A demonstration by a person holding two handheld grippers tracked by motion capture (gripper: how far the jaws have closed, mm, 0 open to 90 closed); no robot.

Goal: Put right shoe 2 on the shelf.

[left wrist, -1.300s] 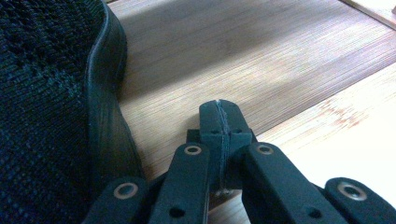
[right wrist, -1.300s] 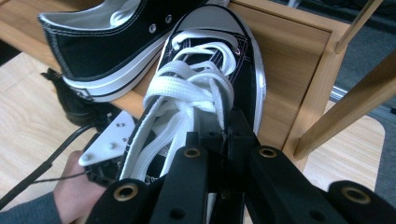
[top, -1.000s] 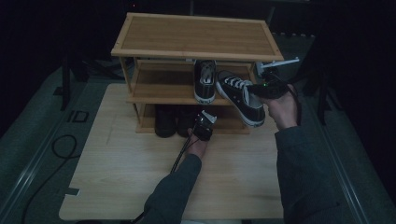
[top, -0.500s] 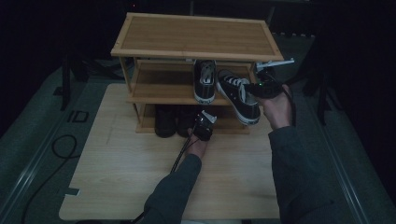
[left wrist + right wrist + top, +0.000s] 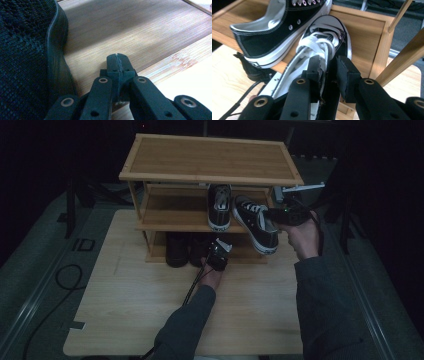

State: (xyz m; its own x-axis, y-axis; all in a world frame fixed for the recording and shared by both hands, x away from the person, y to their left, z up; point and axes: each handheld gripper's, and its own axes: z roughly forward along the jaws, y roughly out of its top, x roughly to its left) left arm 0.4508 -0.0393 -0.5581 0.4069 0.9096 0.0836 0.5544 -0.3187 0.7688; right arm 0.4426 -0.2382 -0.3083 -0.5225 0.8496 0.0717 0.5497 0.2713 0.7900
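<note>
Two black-and-white sneakers are seen on the middle shelf of the wooden shoe rack (image 5: 210, 157), which has three levels counted from the top board down. One sneaker (image 5: 220, 206) is set fully on that shelf, toe pointing out toward the person. The second sneaker (image 5: 256, 221) lies just beside it at the shelf's right end, angled, with its heel overhanging the front edge of the rack.

Two grippers are held, one in each hand. The right gripper (image 5: 329, 67) is placed at the heel opening of the overhanging sneaker; one jaw is seen inside the shoe's collar and the other outside it. Its jaws have just been opening, and a gap is visible between the outer pad and the canvas wall, so the shoe is no longer pinched though its wall stands between the jaws. The left gripper (image 5: 117, 65) is held low at the front of the rack's bottom level, its two jaws pressed together with nothing between them.

Two dark shoes (image 5: 186, 248) are made out on the bottom level of the rack, just left of the left gripper; in the left gripper view a black knit shoe with a rubber sole edge is seen just beside the shut jaws. One light wooden table (image 5: 130, 310) carries the rack.
</note>
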